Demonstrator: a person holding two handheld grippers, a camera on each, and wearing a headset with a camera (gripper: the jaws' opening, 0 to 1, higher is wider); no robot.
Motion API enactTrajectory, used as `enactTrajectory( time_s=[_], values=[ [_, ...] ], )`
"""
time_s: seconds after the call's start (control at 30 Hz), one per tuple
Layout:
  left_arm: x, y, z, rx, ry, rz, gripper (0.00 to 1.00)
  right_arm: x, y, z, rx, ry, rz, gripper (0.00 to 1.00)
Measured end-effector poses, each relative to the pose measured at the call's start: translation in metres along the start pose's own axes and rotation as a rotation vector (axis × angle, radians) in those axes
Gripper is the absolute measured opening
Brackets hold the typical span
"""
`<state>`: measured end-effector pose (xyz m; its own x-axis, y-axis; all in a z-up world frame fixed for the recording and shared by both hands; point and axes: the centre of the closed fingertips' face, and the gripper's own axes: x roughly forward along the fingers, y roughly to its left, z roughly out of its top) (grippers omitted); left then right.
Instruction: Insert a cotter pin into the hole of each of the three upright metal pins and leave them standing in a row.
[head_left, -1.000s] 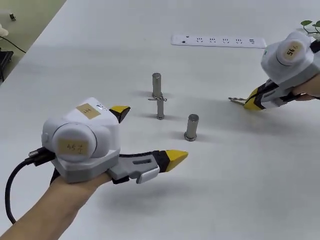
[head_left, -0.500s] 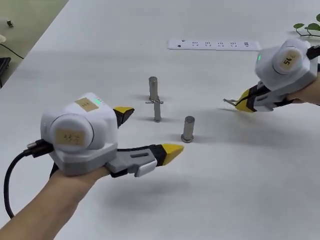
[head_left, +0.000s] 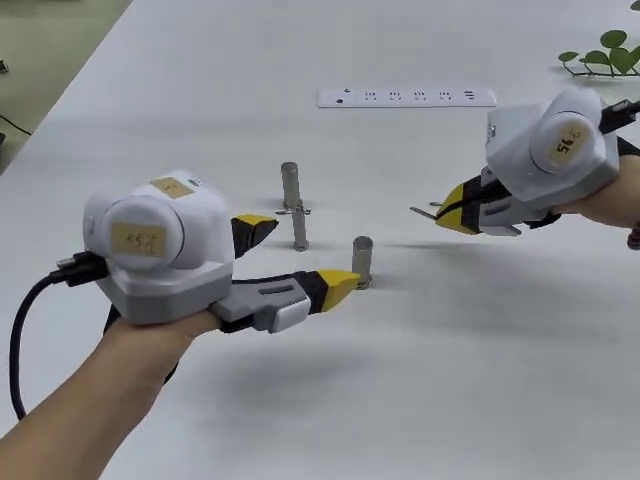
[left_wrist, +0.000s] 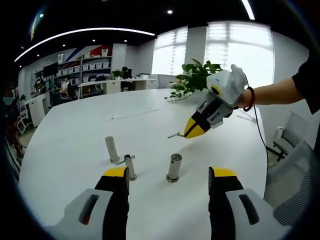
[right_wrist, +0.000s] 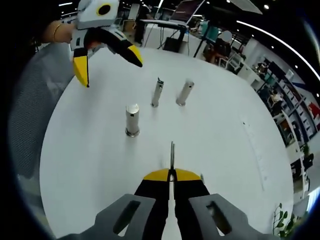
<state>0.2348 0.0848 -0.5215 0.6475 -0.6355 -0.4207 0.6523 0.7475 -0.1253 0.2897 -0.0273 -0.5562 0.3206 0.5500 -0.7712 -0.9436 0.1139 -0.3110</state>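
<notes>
Right gripper (right_wrist: 172, 176), jaws closed on one end of a cotter pin (right_wrist: 172, 150), the rest of which projects straight ahead of the tips. Gripping it by the end leaves the shank free, presumably so that it can be threaded into a hole. The gripper hangs above the bench (head_left: 450, 390), to the right of the pins, and points towards them.

Left gripper (head_left: 306, 255), jaws wide apart and holding nothing. It hovers low on the near side of the row, with one tip just beside the near pin (head_left: 362, 262). It is probably placed to steady that pin while the cotter pin is pushed through.

All three pins stand upright about the middle of the bench, in a loose row running from the near pin away towards the far edge. The line bends slightly at the middle pin (head_left: 299, 232).

The receptacles in this task are the cross-holes of the pins. The hole of the middle pin is occupied: a fitted cotter (head_left: 293, 210) lies crosswise through it near the top. The near pin and the far pin (head_left: 290, 185) carry no cotter, and their holes are too small to make out. By this count, one insertion of three is complete and the near pin looks to be next.

A power strip (head_left: 406, 97) lies flat towards the far edge and a plant (head_left: 600, 55) stands at the far right corner. Both are well apart from the work.
</notes>
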Motion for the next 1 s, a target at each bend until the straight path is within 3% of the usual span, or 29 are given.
enactTrajectory(
  time_s=[0.43,1.0],
  values=[
    [0.015,-0.008,0.017,-0.081,-0.007,-0.050,0.50,-0.006,0.012,0.033,-0.097,-0.073,-0.005,0.00],
    [0.024,-0.020,0.020,-0.212,-0.008,-0.124,0.25,-0.012,0.030,0.063,-0.218,-0.138,0.000,0.00]
  ],
)
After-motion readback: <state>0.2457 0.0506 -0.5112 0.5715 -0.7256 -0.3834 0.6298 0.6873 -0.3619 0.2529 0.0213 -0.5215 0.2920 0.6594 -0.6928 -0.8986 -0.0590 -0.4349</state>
